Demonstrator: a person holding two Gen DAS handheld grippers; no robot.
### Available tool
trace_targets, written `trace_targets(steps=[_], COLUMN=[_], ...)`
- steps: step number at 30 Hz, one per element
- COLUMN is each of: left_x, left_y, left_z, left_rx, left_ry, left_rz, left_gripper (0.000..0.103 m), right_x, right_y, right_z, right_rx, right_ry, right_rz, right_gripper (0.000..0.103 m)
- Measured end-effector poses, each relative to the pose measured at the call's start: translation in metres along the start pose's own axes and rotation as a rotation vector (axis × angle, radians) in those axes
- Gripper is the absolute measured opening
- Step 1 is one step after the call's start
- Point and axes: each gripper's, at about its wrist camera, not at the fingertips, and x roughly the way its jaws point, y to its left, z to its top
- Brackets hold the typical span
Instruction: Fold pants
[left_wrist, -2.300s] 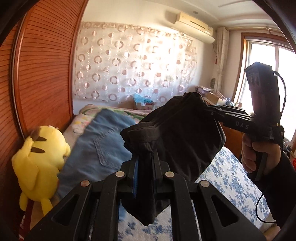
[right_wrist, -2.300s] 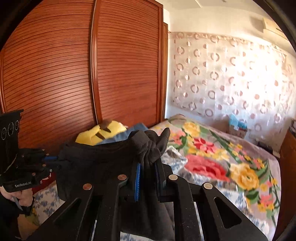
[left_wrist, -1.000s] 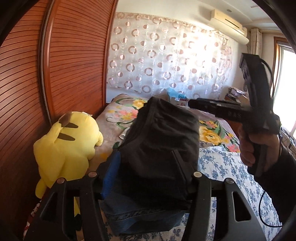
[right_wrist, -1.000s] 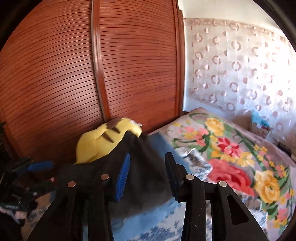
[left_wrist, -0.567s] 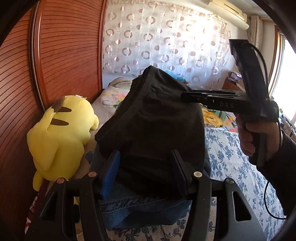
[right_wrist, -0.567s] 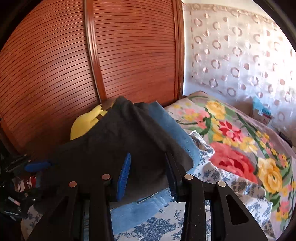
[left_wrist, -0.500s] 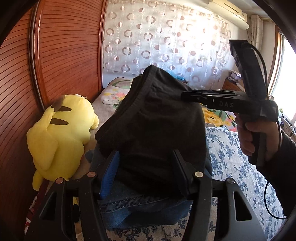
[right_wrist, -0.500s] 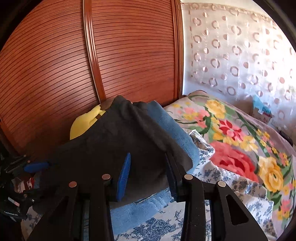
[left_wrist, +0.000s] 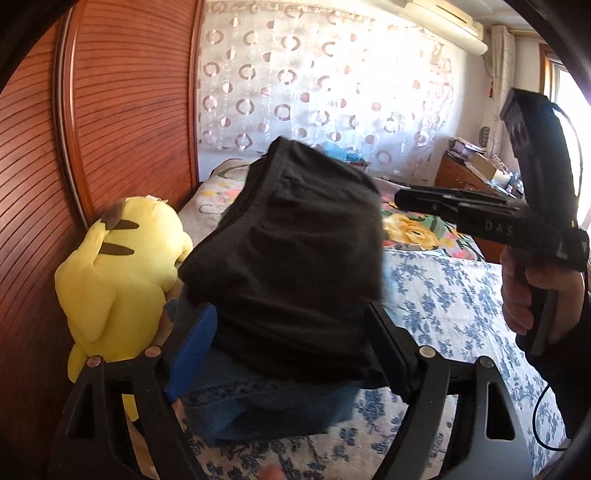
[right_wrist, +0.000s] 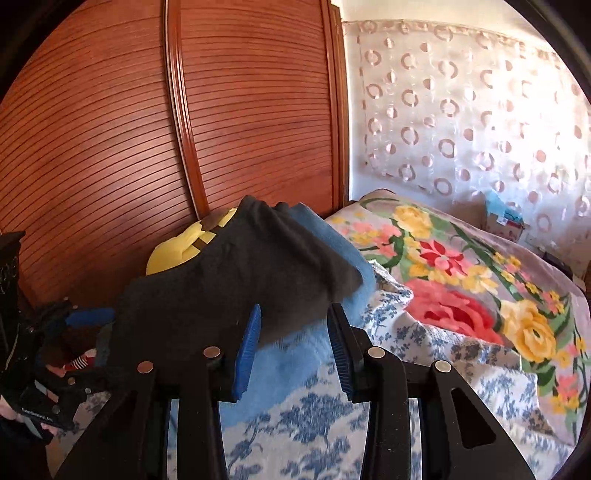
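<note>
Folded black fabric pants (left_wrist: 295, 258) resting on top of a folded stack of blue denim jeans (left_wrist: 266, 410), at the edge of a bed covered in a white sheet with blue flower print (left_wrist: 454, 306). Just beside the stack, against the slatted reddish-brown wooden wardrobe doors (right_wrist: 240, 110), a yellow plush toy with black-tipped ears (left_wrist: 118, 273). Left gripper (left_wrist: 291, 343) with jaws opening, spread wide either side of the near end of the black pants (blue pad (left_wrist: 192, 350) at the left edge, whether still touching the cloth cannot be told). Right gripper (right_wrist: 291, 339) at a middling spread, blue-lined fingers (right_wrist: 247, 347) apart with the corner of the black pants hanging just ahead of them, not pinched. Farther up the bed, a flowered blanket in red, yellow and green (right_wrist: 461, 273).
</note>
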Motion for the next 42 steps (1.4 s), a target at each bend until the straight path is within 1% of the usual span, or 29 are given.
trace_targets(steps=[5, 7, 10, 14, 18, 22, 24, 28, 30, 32, 36, 42], left_x=[-0.013, -0.017, -0.023, -0.029, -0.033, -0.037, -0.039, -0.037, -0.036, -0.035, -0.035, -0.042], left_y=[-0.017, -0.023, -0.033, -0.047, -0.059, -0.071, -0.077, -0.088, -0.096, -0.103, -0.116, -0.13], left_z=[-0.001, -0.002, -0.004, -0.01, -0.014, -0.016, -0.02, -0.027, -0.033, -0.039, -0.051, -0.07], left_rx=[0.027, 0.034, 0.042, 0.064, 0.078, 0.1, 0.106, 0.12, 0.134, 0.141, 0.147, 0.153], left_ry=[-0.029, -0.038, -0.048, -0.052, -0.052, -0.045, -0.043, -0.027, -0.023, -0.012, 0.008, 0.026], left_rz=[-0.007, -0.017, -0.041, -0.055, -0.076, -0.072, -0.081, -0.087, -0.089, -0.1, -0.127, -0.142], left_gripper=[0.084, 0.085, 0.086, 0.086, 0.086, 0.086, 0.086, 0.086, 0.086, 0.086, 0.086, 0.086], right_x=[-0.031, -0.044, -0.061, -0.082, -0.099, -0.116, -0.124, -0.137, -0.144, -0.152, -0.163, -0.183], right_y=[0.008, 0.011, 0.013, 0.017, 0.021, 0.028, 0.031, 0.041, 0.046, 0.053, 0.07, 0.095], right_z=[-0.021, -0.03, -0.04, -0.056, -0.066, -0.074, -0.078, -0.089, -0.097, -0.104, -0.114, -0.128], right_rx=[0.021, 0.03, 0.046, 0.069, 0.093, 0.125, 0.144, 0.178, 0.195, 0.206, 0.229, 0.257], right_ry=[-0.01, -0.015, -0.019, -0.02, -0.02, -0.029, -0.028, -0.017, -0.017, -0.011, -0.007, -0.016], right_rz=[-0.027, -0.04, -0.06, -0.099, -0.139, -0.184, -0.205, -0.262, -0.289, -0.323, -0.359, -0.38], right_gripper=[0.039, 0.039, 0.039, 0.039, 0.044, 0.051, 0.058, 0.068, 0.075, 0.077, 0.077, 0.077])
